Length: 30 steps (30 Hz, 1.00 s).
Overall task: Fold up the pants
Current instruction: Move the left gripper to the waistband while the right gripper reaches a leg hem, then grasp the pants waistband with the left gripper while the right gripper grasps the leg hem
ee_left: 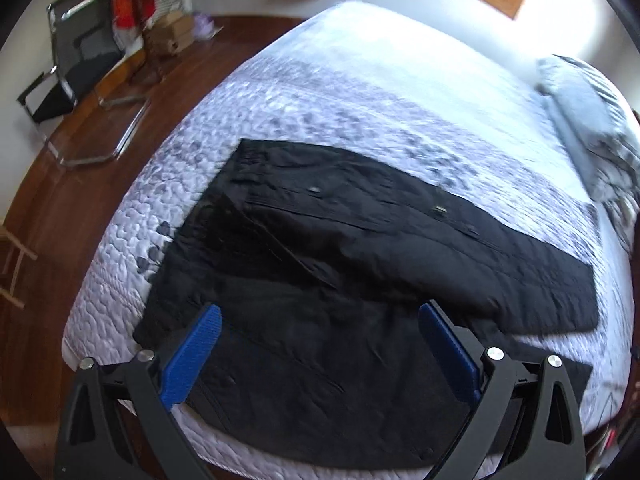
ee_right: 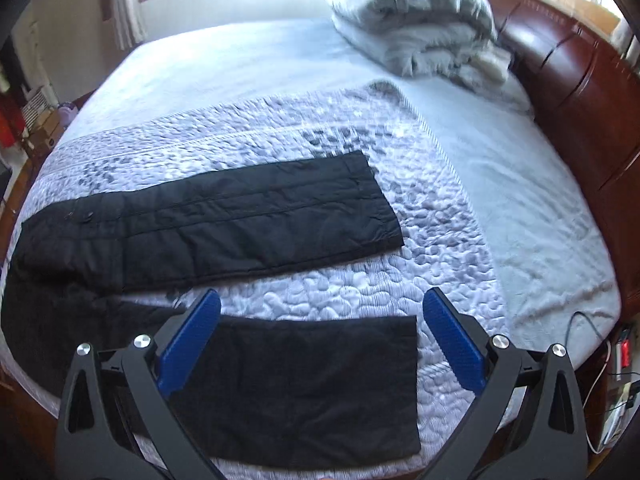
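Black pants (ee_left: 320, 248) lie spread flat on the quilted bed, waist to the left, both legs running right. My left gripper (ee_left: 320, 316) is open and empty, hovering above the waist and near leg at the bed's front edge. In the right wrist view the two legs lie apart: the far leg (ee_right: 248, 216) and the near leg (ee_right: 320, 384) with its cuff end at the right. My right gripper (ee_right: 320, 300) is open and empty, hovering over the near leg's cuff end.
The lilac quilted cover (ee_right: 420, 248) spans the bed. A folded grey blanket (ee_right: 416, 16) sits by the wooden headboard (ee_right: 580, 92). A chrome chair (ee_left: 80, 80) and boxes (ee_left: 172, 32) stand on the wood floor at left. Cables (ee_right: 600, 360) hang at the bed's right.
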Available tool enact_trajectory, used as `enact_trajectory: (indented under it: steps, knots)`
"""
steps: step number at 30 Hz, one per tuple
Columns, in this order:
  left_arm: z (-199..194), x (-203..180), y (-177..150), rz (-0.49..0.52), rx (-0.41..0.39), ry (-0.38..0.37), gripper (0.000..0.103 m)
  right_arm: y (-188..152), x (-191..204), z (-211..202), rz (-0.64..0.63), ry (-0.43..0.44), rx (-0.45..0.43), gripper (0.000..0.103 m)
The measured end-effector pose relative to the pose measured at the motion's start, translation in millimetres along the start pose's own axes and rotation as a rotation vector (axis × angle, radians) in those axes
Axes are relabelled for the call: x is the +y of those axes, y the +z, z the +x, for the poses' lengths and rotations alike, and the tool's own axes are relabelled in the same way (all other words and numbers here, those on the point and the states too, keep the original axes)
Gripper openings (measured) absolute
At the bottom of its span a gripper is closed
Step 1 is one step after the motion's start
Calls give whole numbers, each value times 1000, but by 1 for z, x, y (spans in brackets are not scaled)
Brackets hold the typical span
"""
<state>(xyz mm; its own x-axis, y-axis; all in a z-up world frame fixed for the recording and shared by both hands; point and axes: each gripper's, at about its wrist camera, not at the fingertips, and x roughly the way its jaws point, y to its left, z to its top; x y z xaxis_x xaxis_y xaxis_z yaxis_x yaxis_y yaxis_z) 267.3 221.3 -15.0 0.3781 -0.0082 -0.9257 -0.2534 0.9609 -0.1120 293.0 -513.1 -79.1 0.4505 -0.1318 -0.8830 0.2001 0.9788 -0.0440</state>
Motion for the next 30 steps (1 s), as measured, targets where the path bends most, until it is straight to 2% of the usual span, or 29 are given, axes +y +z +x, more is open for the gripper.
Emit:
enact_trajectory:
  steps: [3, 5, 11, 16, 22, 23, 24, 26, 30]
  knots:
    - [44, 26, 41, -65, 97, -8, 99, 31, -21, 60, 43, -5, 110, 101]
    - [73, 40, 63, -110, 145, -23, 99, 41, -31, 89, 77, 4, 149, 101]
    - [147, 71, 105, -202, 264, 0, 99, 70, -44, 148, 110, -1, 199, 101]
    - [190, 86, 118, -273, 323, -16, 99, 90, -37, 180, 71, -20, 215, 101]
    - [208, 76, 121, -229, 361, -12, 98, 97, -28, 204, 44, -29, 234, 101]
    - [208, 72, 121, -212, 362, -6, 93, 97, -26, 206, 37, -29, 235, 101]
    - [209, 67, 120, -192, 368, 5, 83, 97, -25, 208, 29, -31, 236, 101]
    - [208, 60, 119, -159, 378, 26, 75, 96, -21, 211, 9, -40, 237, 101]
    - [204, 55, 118, -173, 367, 19, 58, 93, -18, 212, -2, -36, 235, 101]
